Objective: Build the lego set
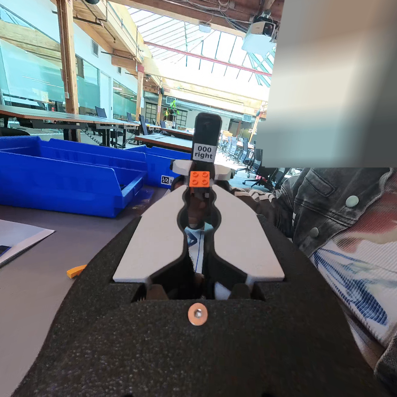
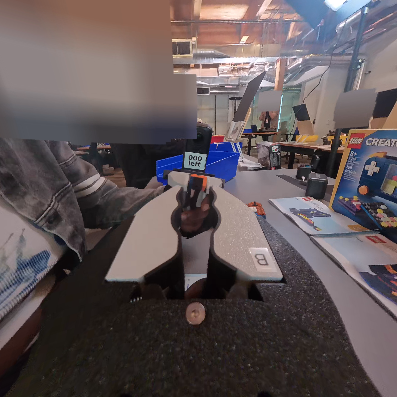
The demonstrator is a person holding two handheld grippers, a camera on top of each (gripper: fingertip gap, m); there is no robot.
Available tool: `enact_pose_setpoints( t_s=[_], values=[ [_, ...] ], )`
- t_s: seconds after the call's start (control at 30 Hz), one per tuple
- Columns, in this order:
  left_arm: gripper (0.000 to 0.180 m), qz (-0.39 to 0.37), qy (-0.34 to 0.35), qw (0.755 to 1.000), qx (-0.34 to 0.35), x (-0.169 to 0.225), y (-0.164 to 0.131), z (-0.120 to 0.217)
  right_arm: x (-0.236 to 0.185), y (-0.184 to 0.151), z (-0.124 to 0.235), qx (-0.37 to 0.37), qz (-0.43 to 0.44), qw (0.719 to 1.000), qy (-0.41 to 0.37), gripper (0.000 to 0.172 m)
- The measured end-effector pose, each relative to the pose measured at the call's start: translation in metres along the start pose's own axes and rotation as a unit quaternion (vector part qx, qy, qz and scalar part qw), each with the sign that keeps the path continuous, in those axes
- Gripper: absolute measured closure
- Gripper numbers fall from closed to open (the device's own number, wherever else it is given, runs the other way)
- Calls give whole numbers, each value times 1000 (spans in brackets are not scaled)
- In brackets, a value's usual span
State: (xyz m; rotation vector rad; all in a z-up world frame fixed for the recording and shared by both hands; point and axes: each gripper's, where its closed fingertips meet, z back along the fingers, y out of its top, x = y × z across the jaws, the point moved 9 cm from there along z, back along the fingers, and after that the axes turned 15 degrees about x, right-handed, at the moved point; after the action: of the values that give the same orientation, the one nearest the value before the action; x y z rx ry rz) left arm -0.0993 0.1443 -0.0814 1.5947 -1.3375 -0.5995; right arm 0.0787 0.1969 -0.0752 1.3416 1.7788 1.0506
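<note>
Your two grippers face each other tip to tip above the grey bench, meeting at a small brick assembly. Your left gripper has its fingers narrowed on the orange brick, studs facing its camera. Your right gripper has fingers close around the same dark, blue and orange stack; whether they press, I cannot tell.

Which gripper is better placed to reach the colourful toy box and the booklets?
Right, probably. The toy box and booklets lie on the table close beside the right gripper. The left gripper has only blue bins by it.
</note>
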Motion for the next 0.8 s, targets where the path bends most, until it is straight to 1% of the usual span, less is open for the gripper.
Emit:
enact_pose_setpoints(
  t_s=[0.07,0.17,0.3,0.33,0.37,0.43,0.47,0.5,0.53,0.57,0.6,0.63,0.67,0.73,0.8],
  values=[
    [165,-3,-4,1000,-16,1,-3,-2,0,-3,-3,-7,-14,1000,-12,145],
    [165,-8,-9,999,-30,3,-6,-4,-1,-7,-5,-22,-25,999,-6,145],
    [165,-13,-8,999,-44,3,-8,-5,-1,-10,-7,-35,-28,999,-7,150],
    [165,-13,-5,999,-45,3,-8,-5,-1,-11,-7,-37,-31,999,-1,155],
    [165,-13,-5,999,-46,2,-8,-5,-1,-11,-7,-37,-35,999,-1,156],
    [165,-28,2,998,-59,2,-9,-5,1,-12,-6,-52,-59,997,-5,156],
    [164,-52,4,996,-74,3,-9,-5,4,-12,-6,-61,-86,994,-6,156],
    [163,-92,0,991,-94,4,-9,-4,7,-13,-4,-67,-134,989,-7,156],
    [153,-149,1,982,-114,6,-9,-3,10,-16,-3,-86,-204,975,4,156],
    [147,-216,-5,967,-135,8,-10,-2,11,-21,0,-114,-288,950,29,156],
    [145,-276,-15,948,-155,11,-12,0,13,-25,2,-132,-357,924,45,154],
    [143,-320,-26,931,-173,14,-14,1,13,-30,5,-141,-393,907,54,154],
    [144,-343,-49,920,-185,18,-18,0,12,-35,6,-159,-409,896,62,154],
    [145,-354,-89,908,-207,26,-24,-3,8,-41,7,-184,-428,880,87,155],
    [150,-357,-112,904,-207,32,-27,-5,6,-42,6,-197,-421,881,88,155]
  ],
)
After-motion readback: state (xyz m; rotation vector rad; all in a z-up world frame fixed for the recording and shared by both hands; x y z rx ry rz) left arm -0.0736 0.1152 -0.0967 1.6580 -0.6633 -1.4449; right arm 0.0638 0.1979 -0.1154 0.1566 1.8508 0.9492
